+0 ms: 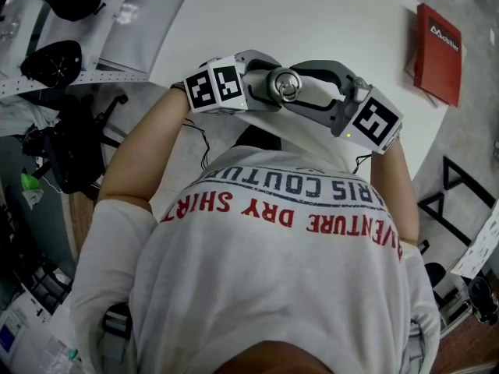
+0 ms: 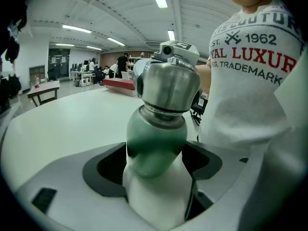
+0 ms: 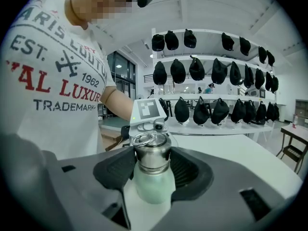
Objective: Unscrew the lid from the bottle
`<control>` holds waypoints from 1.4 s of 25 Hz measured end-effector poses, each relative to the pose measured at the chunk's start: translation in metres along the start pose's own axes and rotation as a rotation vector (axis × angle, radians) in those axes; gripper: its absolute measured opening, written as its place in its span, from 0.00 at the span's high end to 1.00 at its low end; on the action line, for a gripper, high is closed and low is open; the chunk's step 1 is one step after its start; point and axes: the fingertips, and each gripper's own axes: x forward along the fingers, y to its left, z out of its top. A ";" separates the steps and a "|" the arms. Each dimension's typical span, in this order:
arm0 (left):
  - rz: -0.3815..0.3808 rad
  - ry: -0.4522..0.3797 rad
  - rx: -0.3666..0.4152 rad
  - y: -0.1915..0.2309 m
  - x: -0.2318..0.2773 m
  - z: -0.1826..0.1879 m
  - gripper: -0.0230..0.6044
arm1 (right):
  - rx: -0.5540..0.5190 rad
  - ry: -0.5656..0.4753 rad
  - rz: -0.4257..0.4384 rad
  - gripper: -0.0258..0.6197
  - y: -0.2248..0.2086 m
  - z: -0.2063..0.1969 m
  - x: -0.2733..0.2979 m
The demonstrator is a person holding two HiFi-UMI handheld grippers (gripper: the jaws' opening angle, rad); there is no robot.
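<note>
A bottle (image 2: 156, 143) with a pale green and white body and a steel lid (image 2: 168, 85) is held upright over the table's near edge, close to the person's chest. My left gripper (image 2: 154, 162) is shut on the bottle's body, which fills the gap between its jaws. My right gripper (image 3: 151, 165) comes from the other side, its dark pads (image 3: 118, 170) pressed on the steel lid (image 3: 151, 153), which has a ring on top. In the head view the lid (image 1: 282, 84) shows between the left gripper (image 1: 251, 92) and the right gripper (image 1: 316, 104).
A round white table (image 1: 312, 22) lies ahead with a red box (image 1: 438, 53) at its far right edge. Shelves with black caps (image 3: 211, 71) stand beyond it, and more caps (image 1: 54, 57) lie at the left. A black frame (image 1: 456, 201) stands on the floor at the right.
</note>
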 end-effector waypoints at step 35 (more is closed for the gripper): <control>0.709 -0.647 -0.327 -0.112 -0.142 0.126 0.90 | 0.134 -0.287 -0.483 0.59 0.080 0.088 -0.105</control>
